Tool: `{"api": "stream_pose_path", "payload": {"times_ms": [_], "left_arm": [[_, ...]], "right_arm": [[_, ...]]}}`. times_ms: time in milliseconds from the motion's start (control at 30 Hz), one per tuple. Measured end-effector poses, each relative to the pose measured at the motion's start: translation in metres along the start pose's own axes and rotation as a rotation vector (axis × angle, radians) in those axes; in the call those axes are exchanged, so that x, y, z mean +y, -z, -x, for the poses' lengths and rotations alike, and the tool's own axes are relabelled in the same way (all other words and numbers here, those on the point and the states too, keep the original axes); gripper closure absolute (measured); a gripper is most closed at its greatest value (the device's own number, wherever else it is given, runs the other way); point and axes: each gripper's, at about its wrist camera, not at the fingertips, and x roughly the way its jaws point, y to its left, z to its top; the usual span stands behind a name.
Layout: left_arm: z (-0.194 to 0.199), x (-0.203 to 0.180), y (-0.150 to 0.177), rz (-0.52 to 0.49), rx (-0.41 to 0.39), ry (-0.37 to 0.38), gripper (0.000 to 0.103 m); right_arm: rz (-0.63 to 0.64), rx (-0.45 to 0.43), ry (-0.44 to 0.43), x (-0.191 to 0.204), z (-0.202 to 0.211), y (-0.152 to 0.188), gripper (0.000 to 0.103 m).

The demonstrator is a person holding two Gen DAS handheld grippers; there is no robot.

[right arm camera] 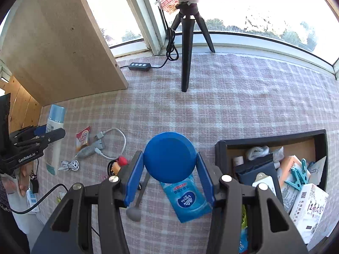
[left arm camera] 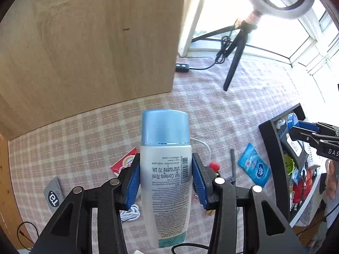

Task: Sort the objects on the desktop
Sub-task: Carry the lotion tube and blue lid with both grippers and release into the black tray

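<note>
left tongs (left arm camera: 166, 182) pinch the bottle (left arm camera: 165, 169) above the surface (left arm camera: 233, 110); right tongs (right arm camera: 169, 177) pinch a blue tin (right arm camera: 169, 156) beside the box (right arm camera: 220, 148). best to carry each level and let go only once low inside the box.

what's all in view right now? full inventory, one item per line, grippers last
bottle: 1, white with light blue cap, held in left gripper
round tin: 1, dark blue, held in right gripper
tissue pack: 1, blue, on cloth below the tin
sachet: 1, red and white, on cloth
USB cable: 1, white, beside sachet
spoon: 1, grey, on cloth left of tissue pack
storage box: 1, black, right side, filled with mixed items
tripod: 1, black, by window
wooden board: 1, light wood, upright at left
left gripper: blue pads, shut on bottle
right gripper: blue pads, shut on tin
</note>
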Motion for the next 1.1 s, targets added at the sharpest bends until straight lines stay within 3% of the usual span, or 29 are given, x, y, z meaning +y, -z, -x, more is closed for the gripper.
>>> {"api": "stream_pose_path", "payload": {"times_ms": [300, 500, 767, 1100], "left_arm": [[-0.069, -0.221, 0.022, -0.281, 0.053, 0.208, 0.060], [-0.093, -0.323, 0.027, -0.425, 0.086, 0.264, 0.060], [-0.109, -0.388, 0.012, -0.507, 0.075, 0.247, 0.060], [-0.127, -0.405, -0.002, -0.496, 0.072, 0.238, 0.060]], "right_arm": [[-0.182, -0.019, 0.139, -0.134, 0.066, 0.100, 0.054], [-0.308, -0.028, 0.237, -0.207, 0.097, 0.152, 0.054], [-0.430, 0.001, 0.244, -0.256, 0.104, 0.206, 0.054], [-0.466, 0.087, 0.237, -0.261, 0.070, 0.245, 0.053]]}}
